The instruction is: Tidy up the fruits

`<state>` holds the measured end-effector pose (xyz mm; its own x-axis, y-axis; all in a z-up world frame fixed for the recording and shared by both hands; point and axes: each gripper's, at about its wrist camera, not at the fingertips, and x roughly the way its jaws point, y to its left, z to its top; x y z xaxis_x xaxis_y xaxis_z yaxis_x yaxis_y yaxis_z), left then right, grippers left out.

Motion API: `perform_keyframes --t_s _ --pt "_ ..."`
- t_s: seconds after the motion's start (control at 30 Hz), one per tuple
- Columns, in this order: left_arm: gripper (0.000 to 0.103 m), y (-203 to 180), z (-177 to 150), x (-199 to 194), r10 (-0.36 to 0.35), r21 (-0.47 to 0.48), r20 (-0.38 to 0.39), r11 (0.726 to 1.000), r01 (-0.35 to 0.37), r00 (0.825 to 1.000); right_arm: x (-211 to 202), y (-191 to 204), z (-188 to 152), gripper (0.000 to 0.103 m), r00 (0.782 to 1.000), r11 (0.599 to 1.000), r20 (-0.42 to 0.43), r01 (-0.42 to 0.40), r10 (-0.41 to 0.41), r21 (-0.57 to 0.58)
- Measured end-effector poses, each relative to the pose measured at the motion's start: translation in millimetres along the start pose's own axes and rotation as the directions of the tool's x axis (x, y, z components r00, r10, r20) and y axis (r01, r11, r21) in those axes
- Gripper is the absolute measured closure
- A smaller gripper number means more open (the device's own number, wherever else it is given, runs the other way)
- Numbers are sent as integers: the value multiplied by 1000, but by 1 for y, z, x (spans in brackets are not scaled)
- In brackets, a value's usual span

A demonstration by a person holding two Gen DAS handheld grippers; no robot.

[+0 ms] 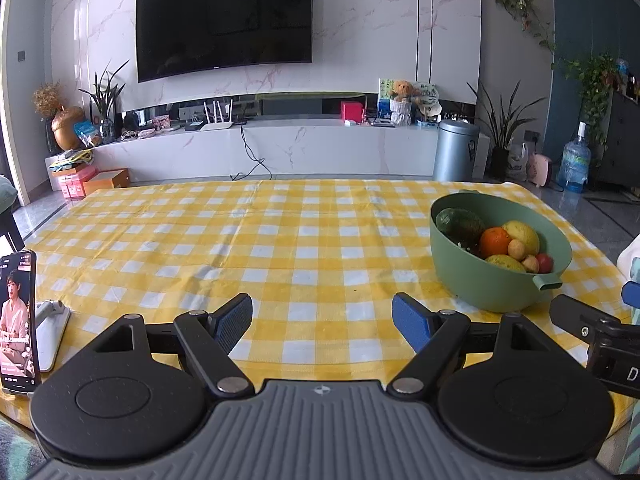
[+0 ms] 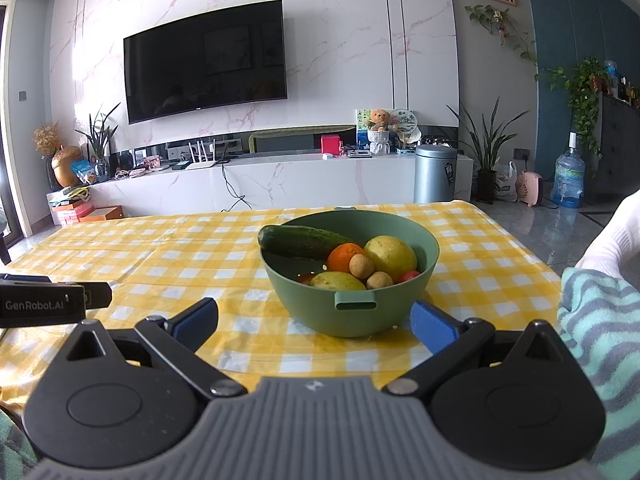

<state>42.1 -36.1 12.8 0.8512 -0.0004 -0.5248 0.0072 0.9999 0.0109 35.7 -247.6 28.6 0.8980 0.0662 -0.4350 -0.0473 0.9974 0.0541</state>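
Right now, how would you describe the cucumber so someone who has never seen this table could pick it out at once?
On the yellow checked tablecloth stands a green bowl full of produce. The cucumber lies across the bowl's far left side, one end poking over the rim. It is the only long, dark green item; its neighbours, such as the orange, are rounder and coloured orange, yellow, tan or red.

Left gripper (image 1: 322, 320): black linkage arms, round silver pivot screws, two black disc housings, a grey ribbed body bearing a small round emblem. Fingers (image 1: 412, 322) carry blue textured pads. Right gripper (image 2: 314, 322): identical build. The other unit's black side, seen from the right wrist camera, reads "GenRobot.AI". Sleeve (image 2: 600, 320): fleecy, teal-and-grey striped.
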Motion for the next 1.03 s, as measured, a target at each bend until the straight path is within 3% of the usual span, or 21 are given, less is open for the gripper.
perform_keyframes --t_s 1.03 --pt "9 -2 2 -6 -3 3 39 1000 3 999 2 2 -1 4 1000 1000 -17 -1 1 -5"
